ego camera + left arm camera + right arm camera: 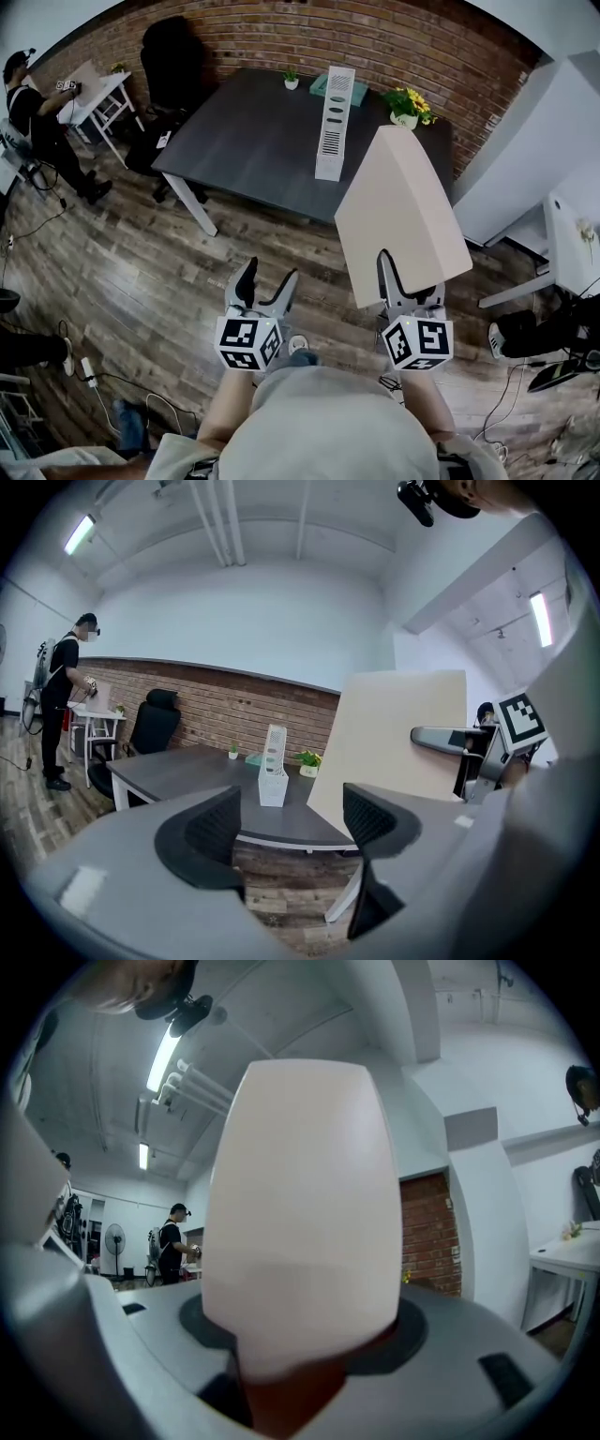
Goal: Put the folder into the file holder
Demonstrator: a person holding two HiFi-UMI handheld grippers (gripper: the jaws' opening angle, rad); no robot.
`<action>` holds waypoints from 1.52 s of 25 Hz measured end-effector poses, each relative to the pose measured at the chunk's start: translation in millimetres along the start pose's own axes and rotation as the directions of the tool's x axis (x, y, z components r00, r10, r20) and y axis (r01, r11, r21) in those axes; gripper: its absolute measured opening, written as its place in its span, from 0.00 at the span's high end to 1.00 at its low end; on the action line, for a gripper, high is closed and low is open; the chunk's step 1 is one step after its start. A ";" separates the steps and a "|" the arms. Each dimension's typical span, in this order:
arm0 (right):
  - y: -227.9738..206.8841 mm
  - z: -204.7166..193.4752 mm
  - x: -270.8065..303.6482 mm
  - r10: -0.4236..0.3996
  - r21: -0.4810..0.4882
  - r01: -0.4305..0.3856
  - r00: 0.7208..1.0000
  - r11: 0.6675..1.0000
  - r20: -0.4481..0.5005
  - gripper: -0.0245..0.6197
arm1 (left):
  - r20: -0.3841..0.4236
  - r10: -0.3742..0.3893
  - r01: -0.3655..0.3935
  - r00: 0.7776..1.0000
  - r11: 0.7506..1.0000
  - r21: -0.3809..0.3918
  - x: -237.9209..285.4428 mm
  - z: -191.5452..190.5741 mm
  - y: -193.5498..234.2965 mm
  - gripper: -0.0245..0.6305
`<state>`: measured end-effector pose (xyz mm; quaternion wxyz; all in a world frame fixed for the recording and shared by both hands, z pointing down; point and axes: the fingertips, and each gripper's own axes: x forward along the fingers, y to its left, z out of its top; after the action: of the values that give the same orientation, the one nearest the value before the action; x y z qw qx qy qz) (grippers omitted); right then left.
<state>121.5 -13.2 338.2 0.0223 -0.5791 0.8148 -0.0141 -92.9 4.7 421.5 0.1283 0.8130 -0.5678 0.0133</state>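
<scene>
A large beige folder [398, 211] stands upright with my right gripper [410, 283] shut on its lower edge. In the right gripper view the folder [300, 1213] fills the space between the jaws. The white slotted file holder [334, 122] stands upright on the dark table [253, 141], ahead of the folder and slightly left of it. My left gripper [269, 277] is open and holds nothing, low and to the left of the folder. In the left gripper view the file holder [273, 775] shows beyond the open jaws, with the folder [403, 733] to its right.
A yellow-flowered plant [408, 105], a small potted plant [292, 81] and a teal box [319, 86] sit at the table's far edge. A black chair [173, 56] stands at the left. A person [33, 103] stands by a white desk. White furniture [572, 234] lies to the right.
</scene>
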 end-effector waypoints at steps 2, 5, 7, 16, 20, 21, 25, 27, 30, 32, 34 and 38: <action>-1.7 0.0 18.2 -0.008 -0.006 0.008 1.000 1.000 -0.002 0.52 | -0.002 -0.004 0.004 1.000 1.000 0.003 15.5 3.5 12.3 0.46; -4.5 0.6 43.0 -0.023 -0.011 0.023 1.000 1.000 0.000 0.52 | 0.001 -0.010 0.010 1.000 1.000 0.000 37.2 11.3 30.1 0.46; -5.3 1.5 57.6 -0.036 -0.009 0.036 0.999 0.999 0.007 0.52 | -0.002 -0.022 0.022 1.000 1.000 0.004 49.9 15.3 39.8 0.46; -10.4 8.1 115.6 -0.053 -0.008 0.053 0.998 0.999 0.027 0.52 | -0.032 -0.051 0.052 0.998 0.998 0.020 89.7 18.3 61.2 0.46; -14.8 10.6 138.1 -0.043 -0.016 0.043 0.998 0.999 0.038 0.52 | -0.043 -0.046 0.047 0.998 0.999 0.017 102.3 15.2 65.9 0.46; -16.2 11.6 145.0 -0.041 -0.017 0.042 0.998 0.999 0.042 0.52 | -0.044 -0.044 0.045 0.998 0.999 0.014 105.7 15.1 68.4 0.46; -20.2 16.0 176.3 -0.039 -0.013 0.040 0.997 0.999 0.061 0.52 | -0.050 -0.027 0.027 0.998 1.000 0.007 121.0 16.4 85.3 0.46; -21.0 17.4 191.6 -0.035 -0.011 0.036 0.997 0.999 0.069 0.52 | -0.049 -0.018 0.018 0.999 1.000 0.003 130.6 18.1 94.9 0.46; -23.7 18.9 214.4 -0.028 -0.008 0.028 0.996 1.000 0.082 0.52 | -0.046 -0.016 0.016 0.999 1.000 0.009 149.2 22.7 105.3 0.46; -25.6 19.2 228.1 -0.024 -0.006 0.025 0.996 1.000 0.084 0.52 | -0.045 -0.017 0.017 0.999 1.000 0.012 161.0 26.9 110.8 0.46; -28.0 20.5 241.8 -0.023 -0.005 0.024 0.996 1.000 0.084 0.52 | -0.043 -0.017 0.018 0.999 1.000 0.015 173.2 33.3 116.4 0.46; -37.1 20.2 268.3 -0.031 -0.006 0.031 0.997 0.999 0.071 0.52 | -0.037 -0.016 0.017 0.999 1.000 0.019 197.5 46.1 127.5 0.46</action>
<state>69.5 -278.7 314.4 0.0491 -0.5918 0.8045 0.0091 -146.6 -228.3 434.7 0.1312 0.8186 -0.5583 0.0327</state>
